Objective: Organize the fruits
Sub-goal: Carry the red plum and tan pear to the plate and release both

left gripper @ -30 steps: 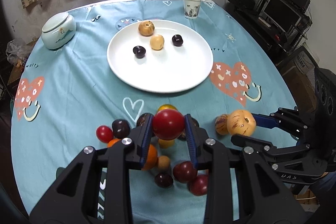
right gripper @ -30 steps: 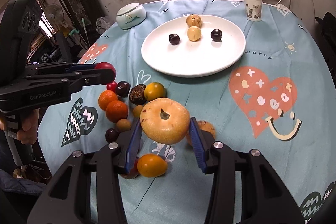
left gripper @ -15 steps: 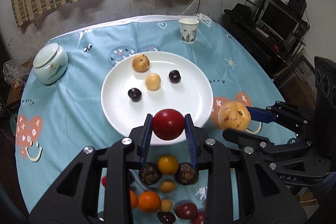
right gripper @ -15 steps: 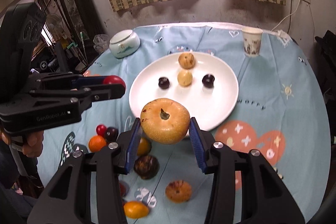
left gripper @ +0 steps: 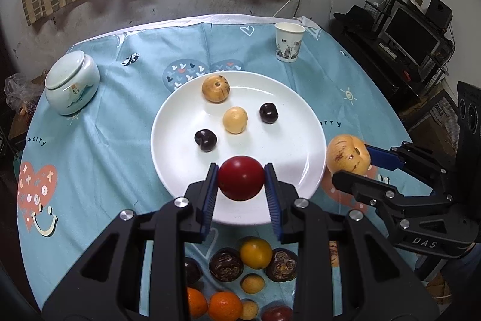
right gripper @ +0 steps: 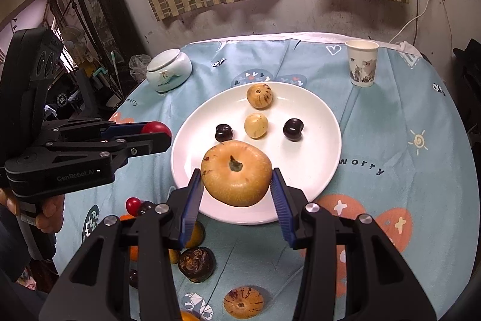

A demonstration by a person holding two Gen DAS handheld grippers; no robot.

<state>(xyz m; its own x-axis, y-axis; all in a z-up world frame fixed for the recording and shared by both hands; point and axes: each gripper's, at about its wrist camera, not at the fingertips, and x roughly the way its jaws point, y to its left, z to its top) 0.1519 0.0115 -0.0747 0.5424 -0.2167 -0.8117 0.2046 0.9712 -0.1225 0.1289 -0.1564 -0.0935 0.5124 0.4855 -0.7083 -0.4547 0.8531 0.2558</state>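
My left gripper (left gripper: pixel 241 183) is shut on a round red fruit (left gripper: pixel 241 182) and hangs over the near rim of the white plate (left gripper: pixel 180 170). My right gripper (right gripper: pixel 236 178) is shut on a large tan flat fruit (right gripper: pixel 236 172), also over the plate's near edge (right gripper: pixel 315 170). The plate holds a tan striped fruit (left gripper: pixel 215 88), a pale yellow one (left gripper: pixel 235 120) and two dark plums (left gripper: pixel 205 140) (left gripper: pixel 268 112). In the left wrist view the right gripper (left gripper: pixel 354 163) and its tan fruit (left gripper: pixel 348 155) sit at the plate's right side. The left gripper (right gripper: pixel 157 133) shows at left in the right wrist view.
A pile of loose fruit (left gripper: pixel 255 253) lies on the blue cloth in front of the plate, with oranges (left gripper: pixel 225 306) nearest. A lidded ceramic jar (left gripper: pixel 72 86) stands at back left, a paper cup (left gripper: pixel 288 41) at back right. A person's hand (right gripper: pixel 45 209) holds the left gripper.
Both grippers have carried their fruit away from the pile and forward to the plate's near edge. The pile has slid down to the bottom of both views.
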